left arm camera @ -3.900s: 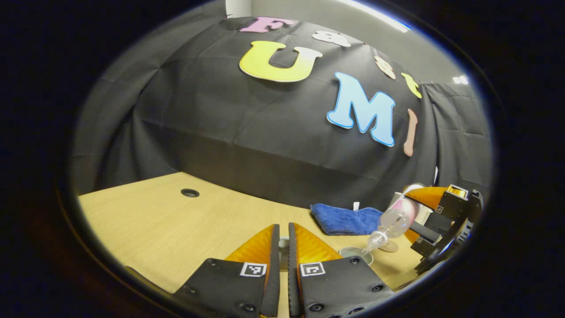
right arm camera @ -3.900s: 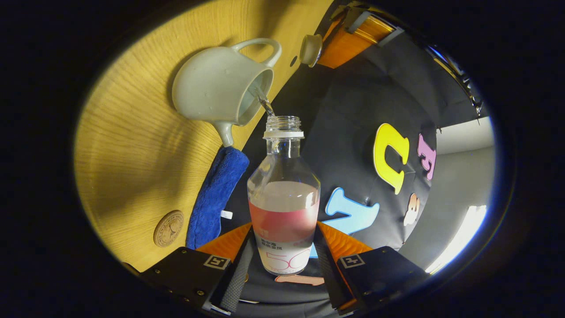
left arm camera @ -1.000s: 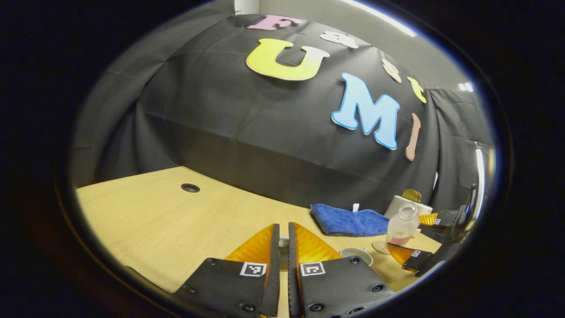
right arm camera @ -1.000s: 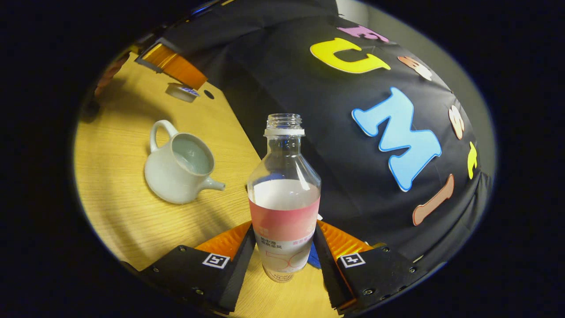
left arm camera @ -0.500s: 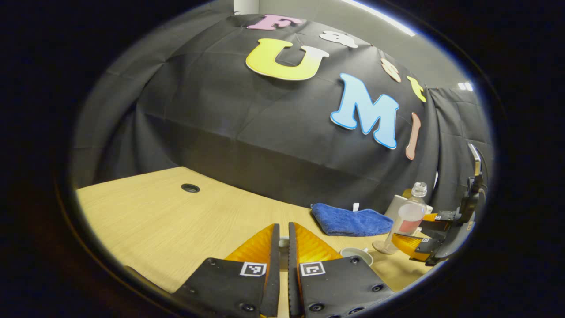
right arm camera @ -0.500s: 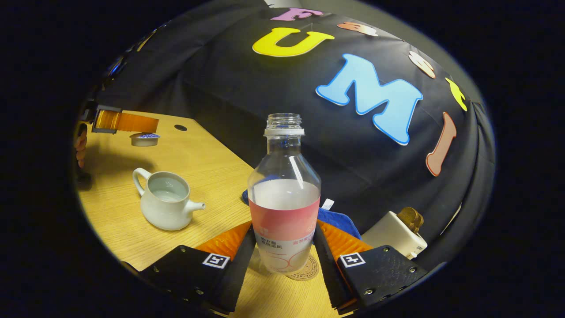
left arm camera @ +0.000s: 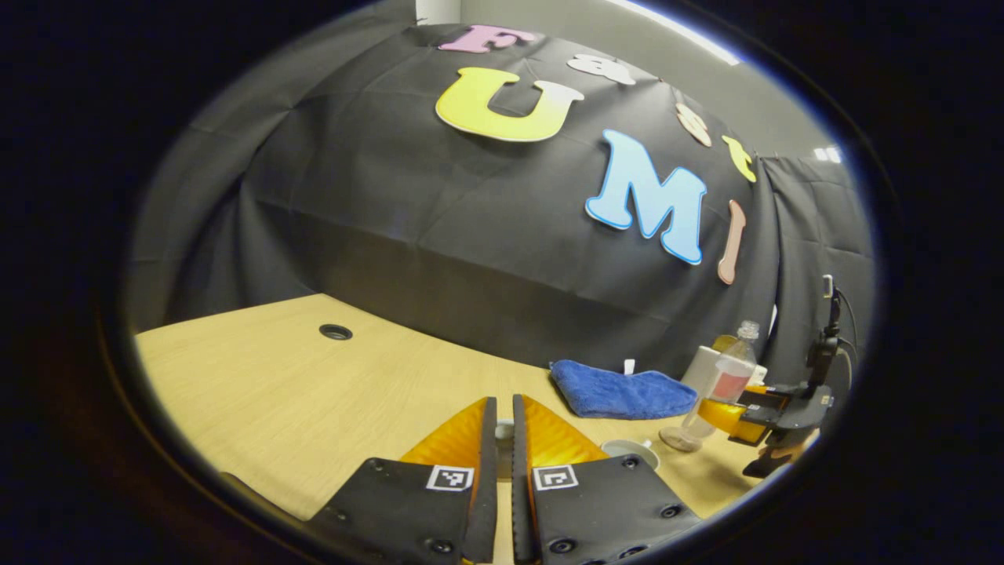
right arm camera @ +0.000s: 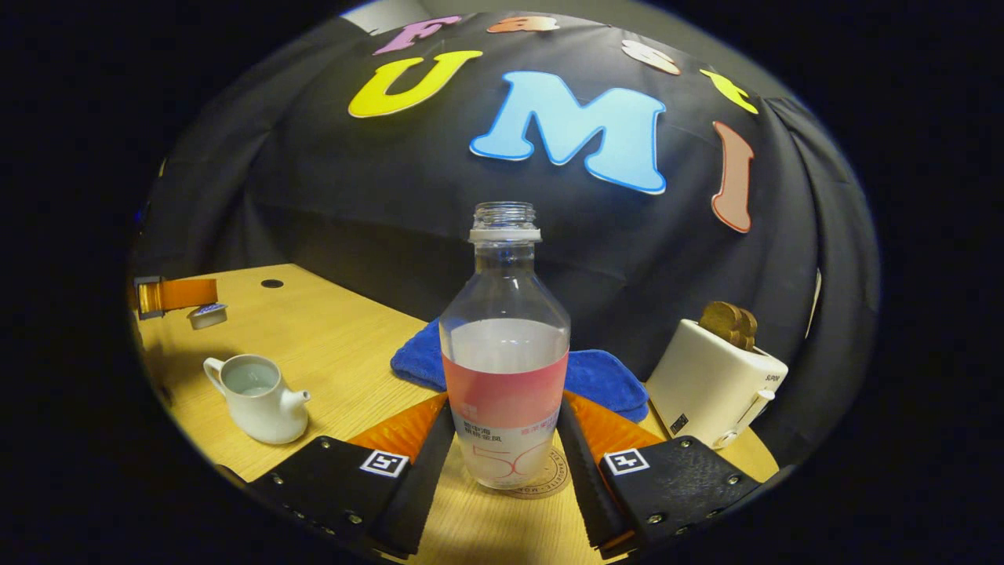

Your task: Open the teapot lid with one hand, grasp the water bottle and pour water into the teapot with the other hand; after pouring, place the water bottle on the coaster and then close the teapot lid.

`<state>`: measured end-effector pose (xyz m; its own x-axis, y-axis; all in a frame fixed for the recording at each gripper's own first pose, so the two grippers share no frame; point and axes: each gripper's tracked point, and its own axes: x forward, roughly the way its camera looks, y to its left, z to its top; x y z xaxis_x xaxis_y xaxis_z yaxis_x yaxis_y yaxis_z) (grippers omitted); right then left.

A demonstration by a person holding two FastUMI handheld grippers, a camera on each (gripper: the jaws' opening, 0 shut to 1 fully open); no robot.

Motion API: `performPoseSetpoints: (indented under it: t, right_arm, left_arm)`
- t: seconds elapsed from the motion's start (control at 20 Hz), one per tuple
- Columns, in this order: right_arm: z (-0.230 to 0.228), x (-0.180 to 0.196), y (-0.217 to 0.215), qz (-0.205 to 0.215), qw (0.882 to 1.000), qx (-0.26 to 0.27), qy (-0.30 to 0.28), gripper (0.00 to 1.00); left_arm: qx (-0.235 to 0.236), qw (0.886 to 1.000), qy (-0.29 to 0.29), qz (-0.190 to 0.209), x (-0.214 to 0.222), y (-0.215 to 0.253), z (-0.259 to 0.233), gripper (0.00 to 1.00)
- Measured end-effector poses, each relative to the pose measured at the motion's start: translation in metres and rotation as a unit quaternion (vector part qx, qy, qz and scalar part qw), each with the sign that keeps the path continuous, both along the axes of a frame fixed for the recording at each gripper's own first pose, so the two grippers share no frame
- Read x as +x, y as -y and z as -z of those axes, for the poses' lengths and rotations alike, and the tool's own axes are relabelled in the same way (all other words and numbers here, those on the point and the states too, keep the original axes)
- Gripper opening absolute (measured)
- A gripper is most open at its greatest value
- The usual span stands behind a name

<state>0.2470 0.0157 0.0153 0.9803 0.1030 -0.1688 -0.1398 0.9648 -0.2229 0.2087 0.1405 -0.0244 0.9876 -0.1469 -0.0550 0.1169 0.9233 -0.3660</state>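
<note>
Right hand-held gripper (right arm camera: 502,439) clamped on upright water bottle (right arm camera: 504,353), over coaster (right arm camera: 549,480). Left hand-held gripper (left arm camera: 503,439) pinching teapot lid (right arm camera: 207,315), off left. Open teapot (right arm camera: 255,396) on bench (right arm camera: 329,337).

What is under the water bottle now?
The round coaster lies under the water bottle; only its front-right edge shows. Whether the bottle already rests on it is hidden by the bottle's base.

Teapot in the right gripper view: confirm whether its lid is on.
No: the teapot stands open, and the left gripper holds the lid off to the side.
</note>
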Motion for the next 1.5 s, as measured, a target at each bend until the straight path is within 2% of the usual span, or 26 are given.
performPoseSetpoints:
  t: [0.25,0.45,0.65,1.1,1.15,1.2,1.25,1.3,1.5]
  right_arm:
    - [0.018,0.016,0.015,0.028,0.998,0.055,-0.021,0.76]
    - [0.022,0.023,0.026,0.048,0.997,0.063,-0.021,0.76]
    - [0.023,0.027,0.031,0.052,0.995,0.082,-0.022,0.75]
    - [0.023,0.028,0.033,0.056,0.994,0.090,-0.020,0.77]
    - [0.023,0.027,0.034,0.057,0.994,0.092,-0.020,0.81]
    - [0.022,0.026,0.034,0.059,0.994,0.095,-0.018,0.81]
    - [0.021,0.024,0.034,0.058,0.993,0.097,-0.016,0.92]
    - [0.019,0.022,0.033,0.057,0.994,0.097,-0.012,0.98]
    - [0.012,0.005,0.032,0.054,0.995,0.087,0.002,0.99]
  left_arm:
    - [0.000,1.000,0.000,0.001,0.000,0.000,0.001,0.14]
    - [0.002,1.000,0.000,0.002,0.001,0.000,0.002,0.14]
    - [0.002,1.000,0.000,0.002,0.001,0.001,0.002,0.14]
    - [0.002,1.000,0.000,0.001,0.002,0.001,0.003,0.14]
    - [0.002,1.000,-0.001,0.000,0.002,0.001,0.003,0.14]
    - [0.002,1.000,-0.001,0.000,0.002,0.000,0.002,0.14]
    - [0.002,1.000,-0.001,0.000,0.002,0.001,0.003,0.14]
    - [0.002,1.000,-0.001,0.000,0.002,0.001,0.003,0.14]
    - [0.003,1.000,-0.001,-0.001,0.001,0.001,0.002,0.14]
